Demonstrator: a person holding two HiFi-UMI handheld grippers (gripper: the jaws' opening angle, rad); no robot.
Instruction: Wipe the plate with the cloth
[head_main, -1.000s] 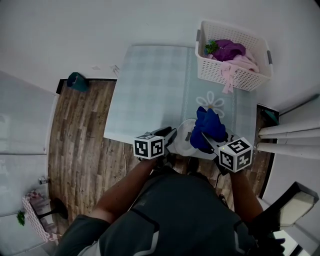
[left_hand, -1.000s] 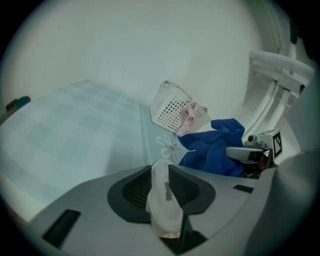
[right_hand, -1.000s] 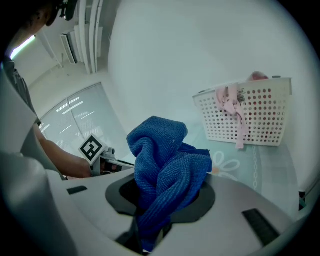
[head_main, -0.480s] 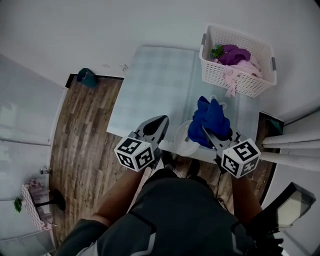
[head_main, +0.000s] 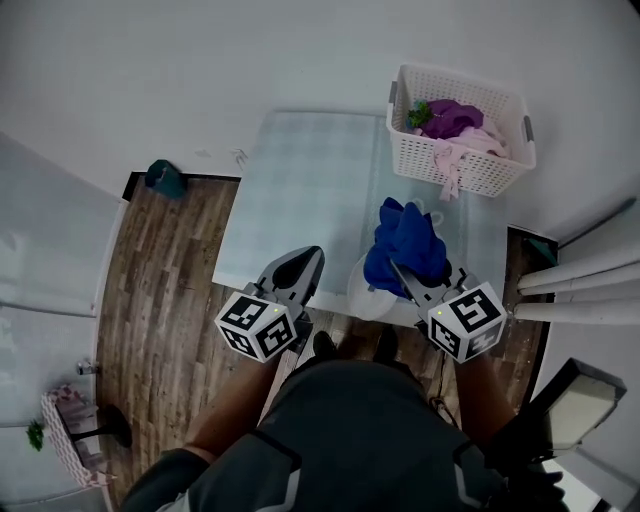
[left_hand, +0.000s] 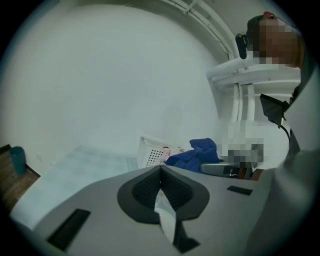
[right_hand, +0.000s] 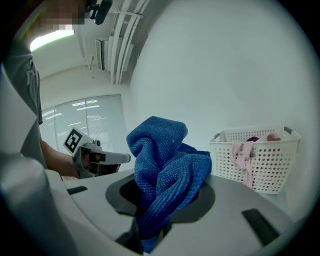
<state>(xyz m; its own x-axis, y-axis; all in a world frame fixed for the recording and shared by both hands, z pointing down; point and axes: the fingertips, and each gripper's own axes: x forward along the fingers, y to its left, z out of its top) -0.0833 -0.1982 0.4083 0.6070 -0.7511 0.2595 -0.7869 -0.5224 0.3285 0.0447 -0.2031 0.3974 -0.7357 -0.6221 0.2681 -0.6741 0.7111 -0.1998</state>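
**Plate and cloth being raised for the wiping pass**

Head view: the left gripper (head_main: 307, 256) is closing fully, and the white plate (head_main: 362, 292) is sitting just to its right. The right gripper (head_main: 400, 270) is carrying the blue cloth (head_main: 405, 238), which is bunching ahead of its jaws and overlapping the plate's far edge. Both tools are hovering over the near edge of the table (head_main: 300, 170), with the basket (head_main: 470, 172) well ahead of the right tool.

Left gripper view: the left gripper (left_hand: 161, 170) is pressing its pads together on a thin white edge (left_hand: 165, 217), judged to be the plate's rim. The cloth (left_hand: 192, 152) is lying ahead and to the right.

Right gripper view: the right gripper (right_hand: 165, 200) is clamping a fold of the cloth (right_hand: 160, 165); most of it is standing free above the jaws.

Procedure: the rim grip is looking narrow, so the plate should be kept steady while the loose cloth is pressed flat against its face and swept across.

Change: compared with a second ago, both grippers are standing higher and nearer the camera, the left cube is showing a rolled attitude, and the plate is no longer lying on the table edge.
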